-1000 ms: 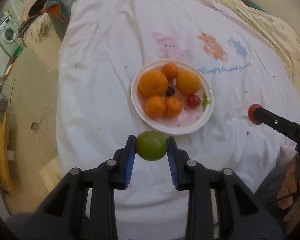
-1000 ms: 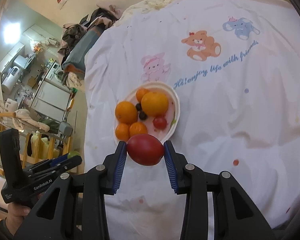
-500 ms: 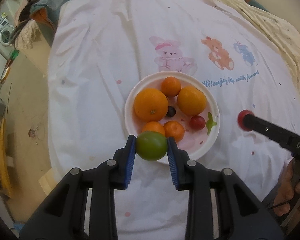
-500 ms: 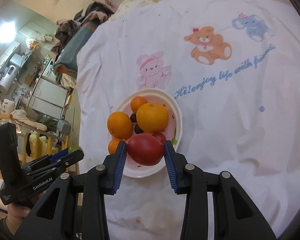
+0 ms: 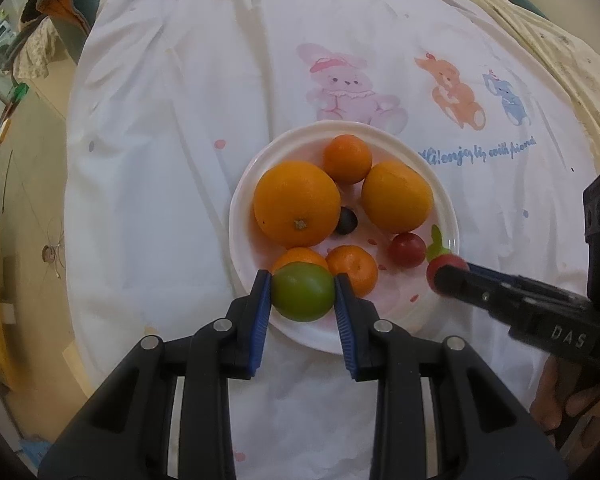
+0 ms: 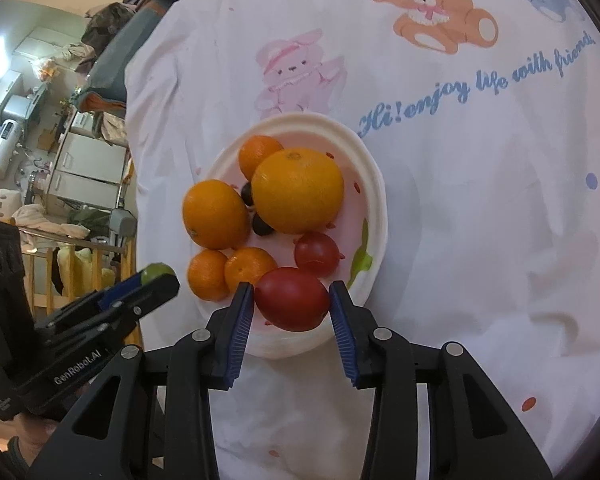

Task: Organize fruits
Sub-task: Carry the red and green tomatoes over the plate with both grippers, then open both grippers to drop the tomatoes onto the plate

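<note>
The green fruit (image 5: 302, 297) sits between blue pads (image 5: 261, 312) on the black left gripper (image 5: 302, 300). The red fruit (image 6: 291, 298) sits between blue pads (image 6: 241, 322) on the black right gripper (image 6: 292, 312). The plate (image 5: 446, 204) is white with pink inside, red dots and a green leaf shape. On it lie two big oranges (image 5: 296, 204) and three little orange mandarins (image 5: 347, 159) — all bright orange. There is a small red tomato (image 5: 407, 249) and a dark, almost black grape (image 5: 346, 221). The cloth (image 5: 160, 160) is white with a pink bunny (image 5: 350, 84), an orange bear (image 5: 456, 94), a blue elephant (image 5: 506, 98) and blue writing (image 6: 472, 90) — plus small red and blue spots.
</note>
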A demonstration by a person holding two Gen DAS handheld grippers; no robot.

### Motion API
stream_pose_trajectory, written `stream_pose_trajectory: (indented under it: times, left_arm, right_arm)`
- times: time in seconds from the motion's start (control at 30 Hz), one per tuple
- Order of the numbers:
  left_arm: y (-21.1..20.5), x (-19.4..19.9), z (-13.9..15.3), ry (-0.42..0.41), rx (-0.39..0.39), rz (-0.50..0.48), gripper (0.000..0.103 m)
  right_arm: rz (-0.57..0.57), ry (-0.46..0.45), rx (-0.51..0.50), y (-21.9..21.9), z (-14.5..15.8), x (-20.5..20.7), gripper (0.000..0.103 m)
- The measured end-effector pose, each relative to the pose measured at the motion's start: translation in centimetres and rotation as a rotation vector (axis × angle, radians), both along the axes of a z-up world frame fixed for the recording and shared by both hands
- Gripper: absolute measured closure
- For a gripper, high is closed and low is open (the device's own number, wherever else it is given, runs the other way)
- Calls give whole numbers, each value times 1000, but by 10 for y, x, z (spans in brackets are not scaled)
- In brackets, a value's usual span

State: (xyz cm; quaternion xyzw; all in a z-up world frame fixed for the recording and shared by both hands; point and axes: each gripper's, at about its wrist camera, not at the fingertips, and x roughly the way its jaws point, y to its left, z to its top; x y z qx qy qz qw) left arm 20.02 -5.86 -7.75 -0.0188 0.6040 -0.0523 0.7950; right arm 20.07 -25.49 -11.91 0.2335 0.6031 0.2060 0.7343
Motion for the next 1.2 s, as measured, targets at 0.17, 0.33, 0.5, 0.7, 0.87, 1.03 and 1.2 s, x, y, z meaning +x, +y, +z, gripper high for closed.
stream_pose_trajectory:
  times: [0.17, 0.33, 0.5, 0.7, 0.87, 1.03, 1.2]
  left_arm:
    - [-6, 4, 3, -23, -9, -7, 76]
    - [-21, 15, 2, -32, 10, -34, 76]
    - [-34, 25, -6, -21, 7, -41, 76]
    - [-44, 29, -17, -8, 27, -59, 75]
    - [-46, 31, -24, 8, 27, -68, 75]
    - [-45, 31, -24, 22, -8, -65, 42]
    - [-44, 28, -11, -42, 23, -53, 18]
  right_arm:
    - [-52, 10, 15, -10, 1, 1, 35]
    - [-152, -7, 37, -32, 8, 2, 33]
    - [-215, 6, 40, -49, 6, 2, 33]
    - [-215, 1, 32, -49, 10, 4, 33]
    - [-224, 15, 31, -51, 6, 4, 33]
    - [-219, 6, 28, -51, 9, 5, 33]
    - [-218, -5, 27, -51, 12, 4, 33]
